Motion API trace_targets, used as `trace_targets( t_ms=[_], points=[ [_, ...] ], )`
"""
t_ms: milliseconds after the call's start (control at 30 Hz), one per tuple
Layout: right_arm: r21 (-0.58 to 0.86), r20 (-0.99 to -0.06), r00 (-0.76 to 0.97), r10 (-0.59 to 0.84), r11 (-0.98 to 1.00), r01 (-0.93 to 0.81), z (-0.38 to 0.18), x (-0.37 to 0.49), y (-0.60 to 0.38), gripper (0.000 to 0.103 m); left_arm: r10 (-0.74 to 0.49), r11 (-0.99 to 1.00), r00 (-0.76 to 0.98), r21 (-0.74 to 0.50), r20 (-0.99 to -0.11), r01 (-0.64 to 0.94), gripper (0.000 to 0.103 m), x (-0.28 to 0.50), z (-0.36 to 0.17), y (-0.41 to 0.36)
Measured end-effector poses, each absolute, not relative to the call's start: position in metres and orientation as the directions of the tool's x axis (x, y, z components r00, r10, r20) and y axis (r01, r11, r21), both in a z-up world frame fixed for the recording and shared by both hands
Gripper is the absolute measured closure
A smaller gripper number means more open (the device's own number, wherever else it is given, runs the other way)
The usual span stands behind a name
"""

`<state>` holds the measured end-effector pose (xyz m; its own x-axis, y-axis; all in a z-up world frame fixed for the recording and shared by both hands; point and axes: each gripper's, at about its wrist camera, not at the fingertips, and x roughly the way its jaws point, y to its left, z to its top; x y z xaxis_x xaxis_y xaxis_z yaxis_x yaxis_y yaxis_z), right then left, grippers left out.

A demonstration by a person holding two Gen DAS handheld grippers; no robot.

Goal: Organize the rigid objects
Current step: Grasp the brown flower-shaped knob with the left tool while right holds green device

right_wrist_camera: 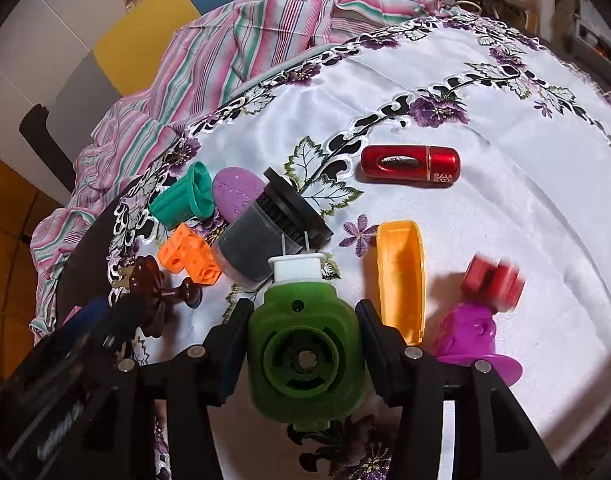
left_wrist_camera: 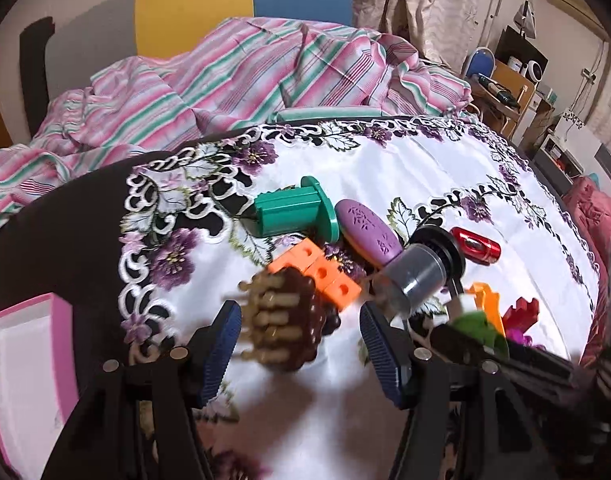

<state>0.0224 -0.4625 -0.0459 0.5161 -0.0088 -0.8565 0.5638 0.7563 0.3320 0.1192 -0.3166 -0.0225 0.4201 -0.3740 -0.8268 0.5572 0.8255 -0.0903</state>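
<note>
My left gripper [left_wrist_camera: 301, 336] stands open over the tablecloth. A brown wooden peg massager [left_wrist_camera: 285, 320] lies blurred between its pads, which do not press on it; in the right wrist view the massager [right_wrist_camera: 153, 292] rests on the cloth. My right gripper [right_wrist_camera: 303, 312] is shut on a green plug-like piece [right_wrist_camera: 305, 360] with a white end. Behind lie a teal spool [left_wrist_camera: 297, 210], a purple oval brush [left_wrist_camera: 369, 232], orange blocks [left_wrist_camera: 325, 272], a grey-black canister [right_wrist_camera: 265, 232] and a red tube [right_wrist_camera: 411, 166].
An orange scoop-shaped shell [right_wrist_camera: 401, 276], a magenta toy [right_wrist_camera: 473, 336] and a blurred red piece [right_wrist_camera: 493, 280] lie at the right. A pink-rimmed white tray [left_wrist_camera: 9, 360] sits at the left off the cloth. A striped sheet [left_wrist_camera: 225, 80] lies past the table's far edge.
</note>
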Motion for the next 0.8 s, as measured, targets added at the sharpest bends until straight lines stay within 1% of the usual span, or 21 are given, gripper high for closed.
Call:
trace_targets(
  t_ms=[67,100,133,167,200,233,300,467,567,600,733,800],
  points=[
    [0.329,-0.858,0.513,-0.007,0.76,0.56,-0.047,0.023,-0.462,0.05,-0.385,0.818,0.429,-0.088,-0.817,0.568,0.045,0.121,-0.025,-0.319],
    [0.33,-0.859,0.513,-0.004,0.762,0.558,-0.047,0.023,-0.461,0.05,-0.395,0.816,0.429,-0.096,-0.813,0.57,0.05,0.122,-0.026,-0.319],
    [0.332,-0.859,0.512,0.001,0.763,0.555,-0.048,0.024,-0.461,0.05,-0.408,0.815,0.42,-0.115,-0.811,0.569,0.052,0.124,-0.028,-0.317],
    [0.333,-0.859,0.512,0.004,0.764,0.553,-0.048,0.024,-0.461,0.05,-0.42,0.816,0.417,-0.133,-0.806,0.563,0.057,0.126,-0.028,-0.314],
    [0.335,-0.859,0.512,0.007,0.764,0.551,-0.048,0.024,-0.461,0.05,-0.429,0.819,0.417,-0.15,-0.802,0.554,0.065,0.128,-0.028,-0.31],
    [0.337,-0.858,0.513,0.009,0.763,0.551,-0.049,0.024,-0.461,0.05,-0.438,0.82,0.409,-0.169,-0.801,0.547,0.067,0.13,-0.028,-0.306],
    [0.339,-0.859,0.512,0.01,0.761,0.553,-0.049,0.024,-0.461,0.05,-0.474,0.815,0.379,-0.234,-0.795,0.53,0.067,0.135,-0.028,-0.293],
    [0.343,-0.859,0.512,0.016,0.761,0.551,-0.05,0.025,-0.461,0.05,-0.494,0.835,0.388,-0.3,-0.778,0.461,0.067,0.146,-0.027,-0.26],
    [0.336,-0.86,0.51,0.011,0.764,0.55,-0.05,0.026,-0.46,0.05,-0.535,0.829,0.358,-0.393,-0.765,0.398,0.067,0.151,-0.032,-0.239],
    [0.334,-0.861,0.508,0.011,0.765,0.55,-0.05,0.026,-0.46,0.05,-0.539,0.83,0.362,-0.407,-0.76,0.381,0.067,0.151,-0.033,-0.234],
    [0.327,-0.864,0.504,0.004,0.767,0.553,-0.05,0.026,-0.46,0.05,-0.498,0.847,0.383,-0.342,-0.778,0.407,0.067,0.137,-0.037,-0.229],
    [0.324,-0.864,0.503,0.002,0.767,0.554,-0.05,0.026,-0.46,0.05,-0.466,0.868,0.387,-0.328,-0.796,0.372,0.067,0.137,-0.042,-0.221]
  ],
)
